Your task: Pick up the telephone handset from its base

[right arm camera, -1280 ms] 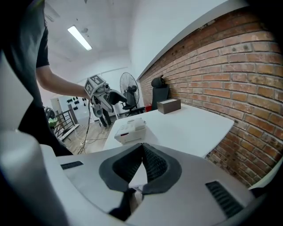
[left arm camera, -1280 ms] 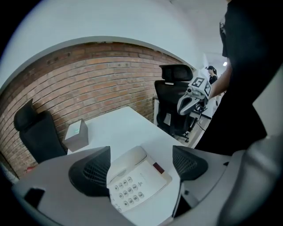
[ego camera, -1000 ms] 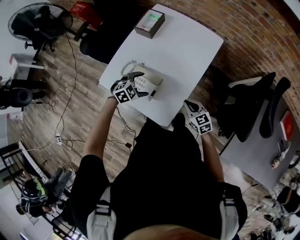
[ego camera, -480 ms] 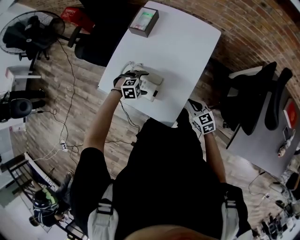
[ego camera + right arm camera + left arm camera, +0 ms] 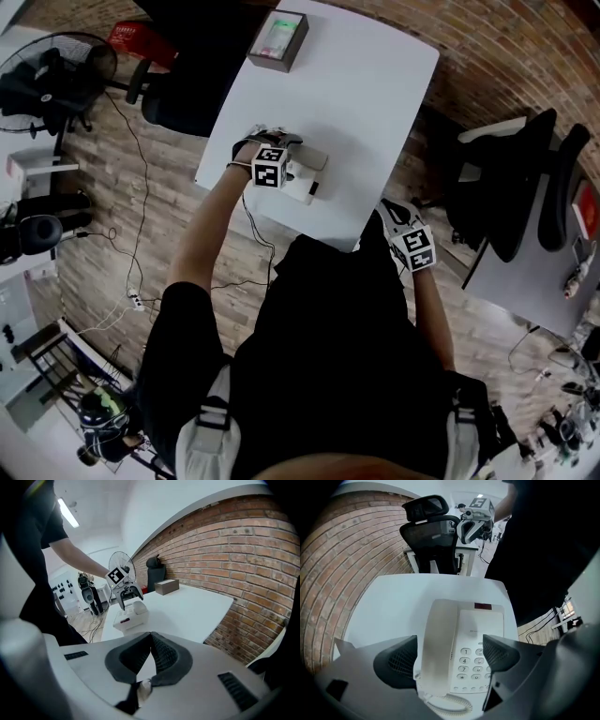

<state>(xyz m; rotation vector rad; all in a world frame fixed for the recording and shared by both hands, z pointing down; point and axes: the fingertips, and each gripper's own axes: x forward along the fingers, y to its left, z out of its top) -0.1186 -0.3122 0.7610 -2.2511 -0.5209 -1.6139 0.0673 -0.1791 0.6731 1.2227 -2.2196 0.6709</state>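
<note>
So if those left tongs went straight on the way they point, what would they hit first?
Most likely the handset, which lies on the phone right between the open left tongs. How near it is, I can't tell.

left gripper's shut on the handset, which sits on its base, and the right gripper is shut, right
Not shut: the left gripper view shows the left gripper open, jaws apart over the handset, which lies on its base. The right gripper is shut.

1. The telephone handset (image 5: 437, 646) is off-white and smooth. It lies flat in its cradle along one long side of the base, beside the keypad (image 5: 471, 663).
2. The base (image 5: 485, 620), off-white and rectangular, sits flat near an edge of the white table (image 5: 389, 606).
</note>
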